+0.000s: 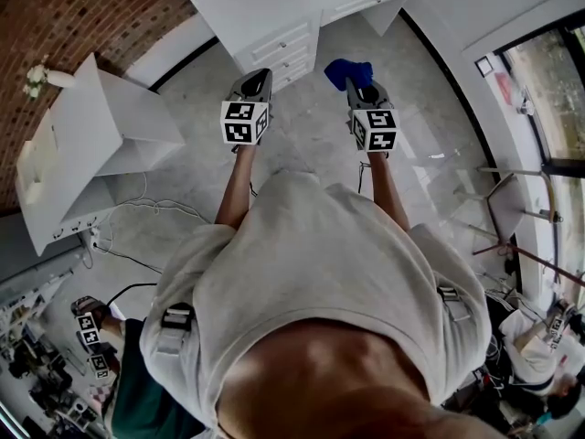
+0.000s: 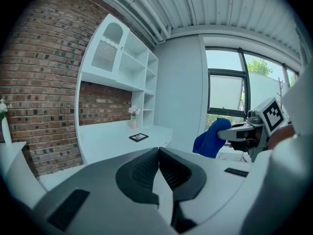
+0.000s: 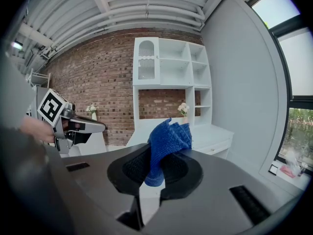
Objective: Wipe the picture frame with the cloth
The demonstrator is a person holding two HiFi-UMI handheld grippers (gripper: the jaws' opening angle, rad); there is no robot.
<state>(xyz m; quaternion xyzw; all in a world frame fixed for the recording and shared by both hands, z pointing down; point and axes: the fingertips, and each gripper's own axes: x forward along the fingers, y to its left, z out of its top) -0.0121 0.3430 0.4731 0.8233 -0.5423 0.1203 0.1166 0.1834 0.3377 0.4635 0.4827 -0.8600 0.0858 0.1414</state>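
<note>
One blue cloth (image 3: 168, 138) sits pinched in the right gripper (image 3: 155, 169).

Open floor (image 1: 311, 135) leads to the desk (image 1: 265, 7), its top holding picture frame (image 2: 139, 137) and vase (image 2: 134, 123); white cabinet (image 1: 101, 126) flanks left

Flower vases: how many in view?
2. One vase stands on the white desk near the picture frame; the other vase tops the separate white cabinet by the brick wall. More could be hidden.
</note>
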